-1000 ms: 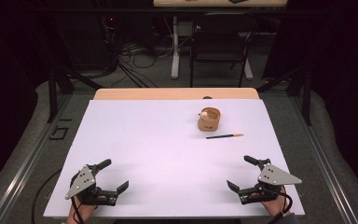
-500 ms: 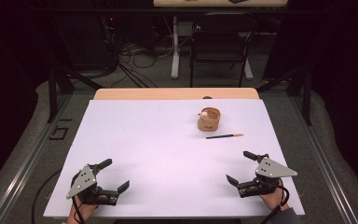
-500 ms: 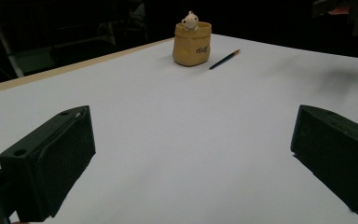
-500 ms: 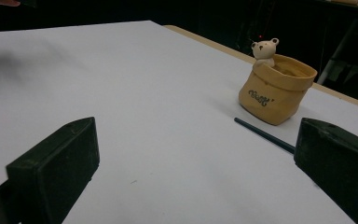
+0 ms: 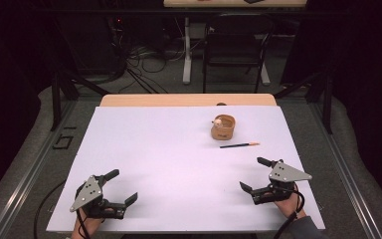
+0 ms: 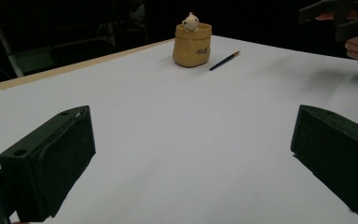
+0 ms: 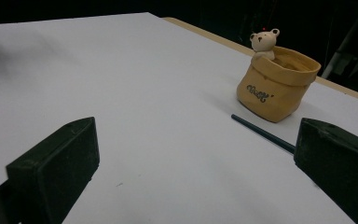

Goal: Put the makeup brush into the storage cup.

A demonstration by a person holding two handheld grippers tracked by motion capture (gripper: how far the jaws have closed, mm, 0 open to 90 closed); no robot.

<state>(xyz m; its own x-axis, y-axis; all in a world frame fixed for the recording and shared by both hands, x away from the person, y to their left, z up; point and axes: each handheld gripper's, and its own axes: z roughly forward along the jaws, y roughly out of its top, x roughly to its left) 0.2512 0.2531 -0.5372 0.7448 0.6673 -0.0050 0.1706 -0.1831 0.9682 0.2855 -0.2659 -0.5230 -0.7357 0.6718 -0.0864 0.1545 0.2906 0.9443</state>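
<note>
Dark floor, tangled cables and a chair frame lie beyond the far edge of the tabletop (image 5: 169,149), whose white sheet covers nearly all of it, leaving a strip of pale wood along the back.

At the near left corner, the left gripper (image 5: 113,186) rests low over the sheet in the person's left hand (image 5: 90,224), its grey three-cornered plate facing up. Its fingers (image 6: 51,158) stand wide apart with nothing between them (in the left gripper view, bare white sheet spans the gap). That view looks across the sheet toward the pot and the pencil, with the other gripper at its upper right corner.

Right of centre and toward the back stands a small tan pot (image 5: 223,128) shaped like a sack, upright, with lettering on its side and a little bear figure (image 7: 262,41) peeking over its rim. Just in front of it, apart from it, a dark pencil (image 5: 238,145) lies flat on the sheet, its pale tip pointing right in the high view.

At the near right, the right gripper (image 5: 257,174) is held by the right hand (image 5: 284,199), a cable trailing from it toward the table edge. Its fingers (image 7: 58,163) are likewise spread wide and hold nothing; in the right gripper view the pencil's near end runs behind the right-hand finger.
</note>
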